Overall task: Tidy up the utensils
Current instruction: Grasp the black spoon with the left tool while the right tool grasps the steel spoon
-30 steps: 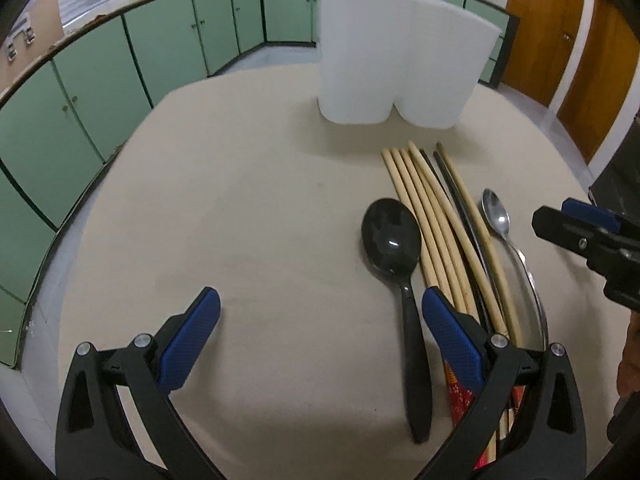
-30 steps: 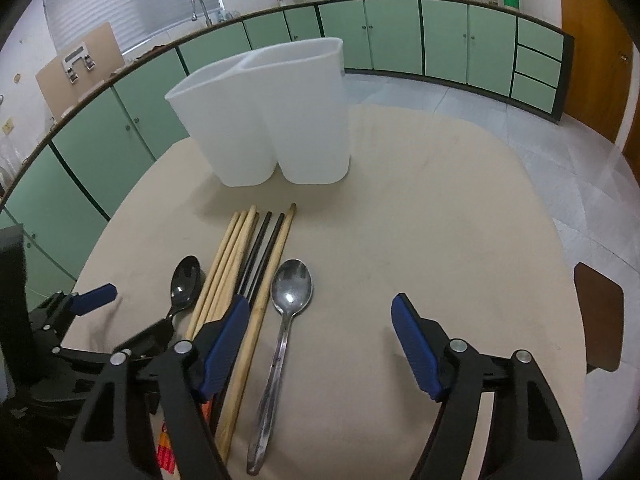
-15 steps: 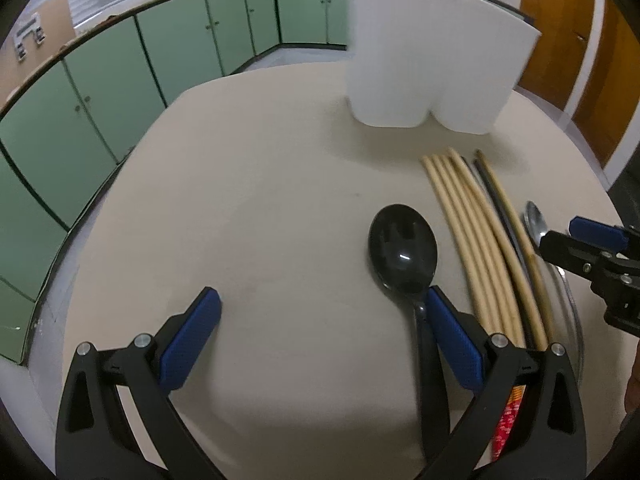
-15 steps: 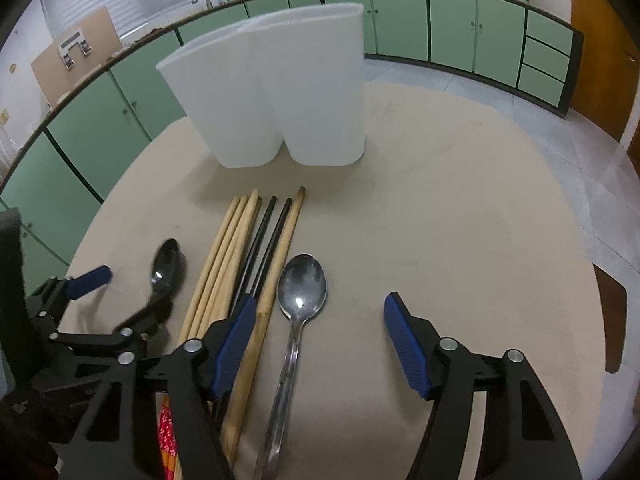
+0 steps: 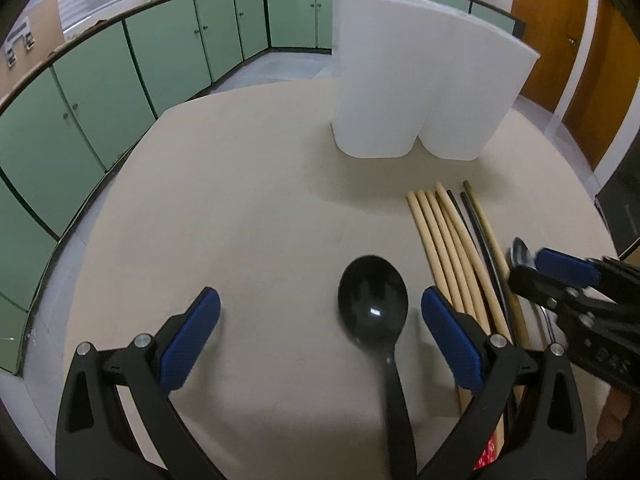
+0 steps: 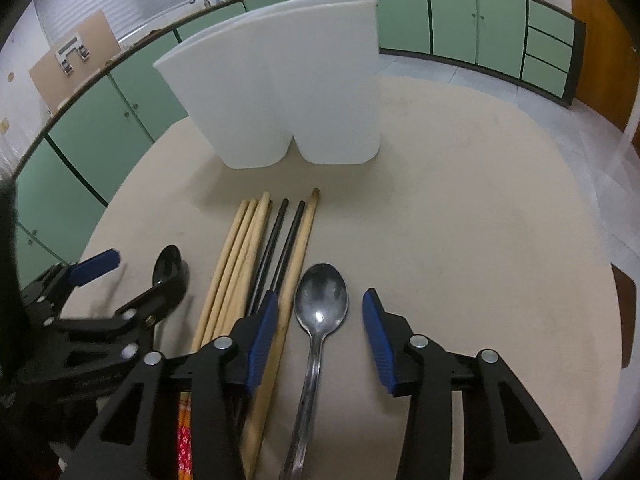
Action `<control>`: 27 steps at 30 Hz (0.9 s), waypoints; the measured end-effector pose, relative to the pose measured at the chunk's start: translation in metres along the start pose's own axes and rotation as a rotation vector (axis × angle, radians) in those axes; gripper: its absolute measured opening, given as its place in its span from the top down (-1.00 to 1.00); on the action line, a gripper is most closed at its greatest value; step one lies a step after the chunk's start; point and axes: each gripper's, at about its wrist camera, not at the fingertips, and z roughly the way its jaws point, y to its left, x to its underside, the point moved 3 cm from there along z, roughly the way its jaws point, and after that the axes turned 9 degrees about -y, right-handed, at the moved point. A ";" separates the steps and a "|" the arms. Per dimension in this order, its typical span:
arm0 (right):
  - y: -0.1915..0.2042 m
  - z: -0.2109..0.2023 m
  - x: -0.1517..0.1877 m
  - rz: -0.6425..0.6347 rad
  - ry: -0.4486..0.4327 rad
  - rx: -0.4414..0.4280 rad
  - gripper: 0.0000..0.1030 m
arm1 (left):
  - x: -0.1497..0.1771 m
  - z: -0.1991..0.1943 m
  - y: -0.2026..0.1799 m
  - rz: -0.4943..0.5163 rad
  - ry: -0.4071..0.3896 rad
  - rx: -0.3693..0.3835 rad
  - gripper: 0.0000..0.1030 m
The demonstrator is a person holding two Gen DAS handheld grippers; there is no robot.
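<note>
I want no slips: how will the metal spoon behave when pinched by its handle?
The metal spoon looks polished, so probably slippery between the closing right gripper pads, which don't touch it yet. Its thin handle lies flat on the table; it is likely stiff, bowl-heavy, and may pivot.

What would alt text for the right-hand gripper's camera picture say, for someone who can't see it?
The right gripper, jaws closing, straddles a metal spoon lying on a beige table, not yet touching it. Left of the spoon lie chopsticks and a black spoon; behind stands a white two-part holder.
</note>
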 end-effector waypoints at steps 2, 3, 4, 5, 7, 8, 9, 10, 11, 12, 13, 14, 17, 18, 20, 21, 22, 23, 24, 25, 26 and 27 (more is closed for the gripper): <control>-0.003 -0.003 0.002 -0.007 -0.001 0.007 0.18 | -0.008 0.013 0.011 -0.004 0.013 -0.003 -0.89; -0.004 -0.002 0.000 -0.005 -0.001 0.005 0.18 | -0.010 0.015 0.011 -0.007 0.018 -0.001 -0.89; -0.006 -0.002 0.000 -0.001 0.000 0.002 0.18 | -0.010 0.016 0.011 -0.009 0.020 0.000 -0.89; -0.007 -0.003 0.001 0.001 -0.001 -0.001 0.18 | -0.010 0.017 0.011 -0.007 0.021 -0.002 -0.89; -0.008 -0.004 0.001 0.002 -0.001 0.003 0.18 | -0.009 0.018 0.011 -0.003 0.023 -0.004 -0.89; -0.007 -0.004 0.001 0.003 -0.001 0.005 0.18 | -0.009 0.018 0.011 -0.003 0.021 -0.004 -0.89; -0.006 -0.003 0.000 0.004 -0.001 0.006 0.18 | -0.010 0.018 0.010 -0.004 0.022 -0.004 -0.89; -0.006 -0.001 0.000 0.005 -0.002 0.008 0.18 | -0.010 0.019 0.010 -0.004 0.022 -0.002 -0.89; -0.005 0.001 -0.001 0.000 -0.002 0.015 0.18 | -0.011 0.019 0.009 -0.002 0.022 0.000 -0.87; -0.004 0.002 -0.001 -0.008 -0.003 0.023 0.17 | -0.011 0.021 0.013 0.000 0.022 0.004 -0.84; -0.001 0.004 -0.002 -0.019 -0.002 0.031 0.15 | -0.013 0.021 0.011 0.003 0.022 0.009 -0.81; 0.002 0.005 -0.002 -0.025 -0.001 0.033 0.15 | -0.011 0.022 0.014 0.004 0.022 0.014 -0.75; 0.010 0.010 -0.003 -0.070 0.004 0.060 0.16 | -0.016 0.022 0.010 0.009 0.021 0.028 -0.53; 0.013 0.012 -0.003 -0.091 0.004 0.079 0.17 | -0.018 0.022 0.009 0.010 0.021 0.034 -0.46; 0.019 0.014 -0.002 -0.117 0.004 0.099 0.32 | -0.019 0.023 0.006 0.012 0.021 0.040 -0.36; 0.022 0.014 -0.001 -0.121 0.004 0.096 0.39 | -0.020 0.022 0.005 0.015 0.019 0.046 -0.26; 0.023 0.013 -0.001 -0.124 0.005 0.092 0.57 | -0.020 0.022 0.003 0.017 0.016 0.049 -0.21; 0.025 0.014 -0.001 -0.125 0.008 0.079 0.66 | -0.020 0.022 0.002 0.021 0.013 0.054 -0.07; 0.025 0.013 -0.001 -0.122 0.009 0.073 0.73 | -0.021 0.021 0.000 0.024 0.010 0.058 0.10; 0.024 0.012 -0.002 -0.114 0.008 0.062 0.75 | -0.021 0.021 0.000 0.024 0.007 0.068 0.20; 0.022 0.011 -0.003 -0.092 0.010 0.049 0.86 | -0.021 0.020 -0.001 0.019 0.006 0.086 0.33; 0.019 0.010 -0.004 -0.075 0.008 0.035 0.90 | -0.020 0.020 -0.001 0.015 0.006 0.092 0.34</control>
